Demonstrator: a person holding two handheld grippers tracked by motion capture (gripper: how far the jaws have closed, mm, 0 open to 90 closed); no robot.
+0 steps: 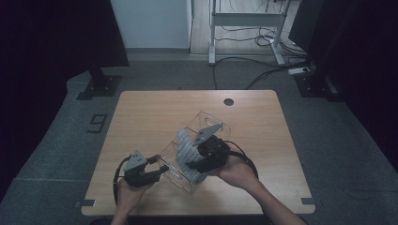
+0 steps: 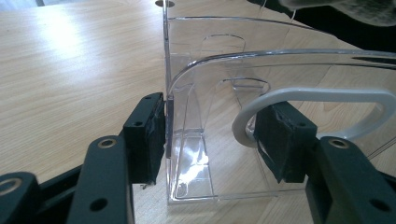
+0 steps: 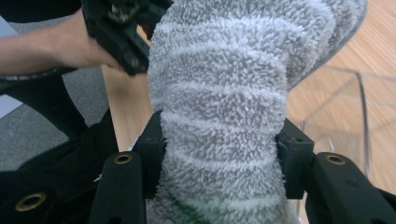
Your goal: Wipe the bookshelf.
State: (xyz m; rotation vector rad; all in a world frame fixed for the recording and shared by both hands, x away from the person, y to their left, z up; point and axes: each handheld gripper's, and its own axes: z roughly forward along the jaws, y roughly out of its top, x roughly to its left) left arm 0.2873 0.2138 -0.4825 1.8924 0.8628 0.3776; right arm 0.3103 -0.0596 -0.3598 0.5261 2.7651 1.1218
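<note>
Right gripper view: my right gripper (image 3: pixel 219 154) pinches a grey fluffy sock (image 3: pixel 219 93) across its middle, jaws pressed into the pile on both sides; the sock looks soft, light and limp, so I judge a mid-body pinch best.
Left gripper view: my left gripper (image 2: pixel 210 135) stands spread; one pad touches the outside of the clear plastic box (image 2: pixel 210 60), the other sits beside a white handle loop (image 2: pixel 327 98).
Box: stiff, slick, probably light; I would take it by the wall edge.
High view: the sock hangs over the box, mid-table (image 1: pixel 141 117), between both hands.
</note>
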